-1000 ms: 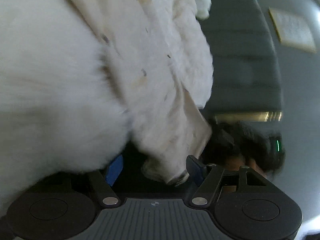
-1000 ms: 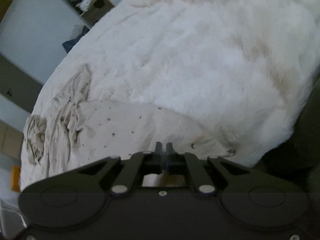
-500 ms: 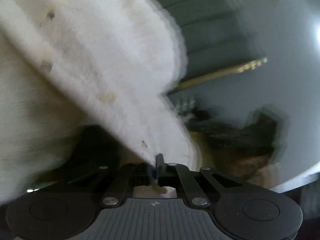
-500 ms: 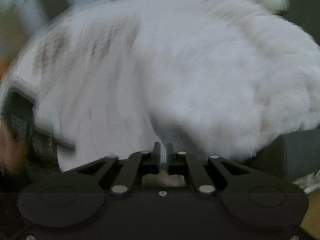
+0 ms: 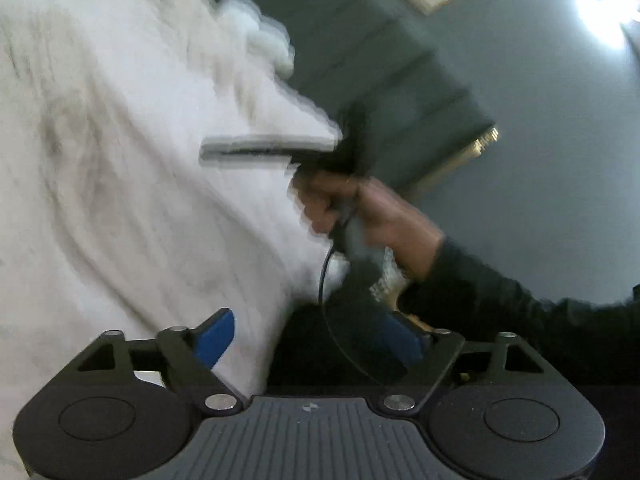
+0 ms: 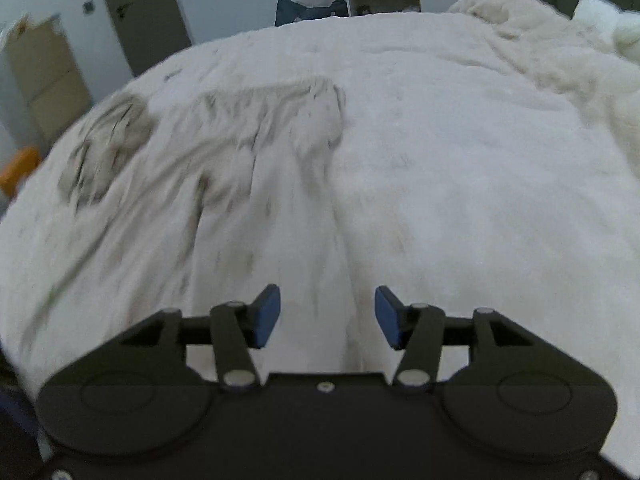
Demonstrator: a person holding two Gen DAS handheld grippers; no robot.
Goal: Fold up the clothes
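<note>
Left gripper (image 5: 316,338): the 2 blue-padded black jaws are seen wide apart and opening; nothing is clamped, and only the edge of the bedding is crossed by the gap.
Right gripper (image 6: 327,316): the 2 blue-padded jaws are seen partly apart and opening; nothing is held, and the cloth is seen below the gap.
Speckled cream fabric garment (image 6: 240,168): it is laid out, creased, on the left half of the bed, ahead of the right gripper; its outline is blurred.
Crumpled beige cloth bundle (image 6: 104,148): it is placed near the garment's far left end.
Fluffy white bed cover (image 6: 460,184): the whole surface under both cloths is covered by it.
Person's right hand (image 5: 360,208): the right tool's handle is gripped; a dark sleeve (image 5: 520,312) is worn.
</note>
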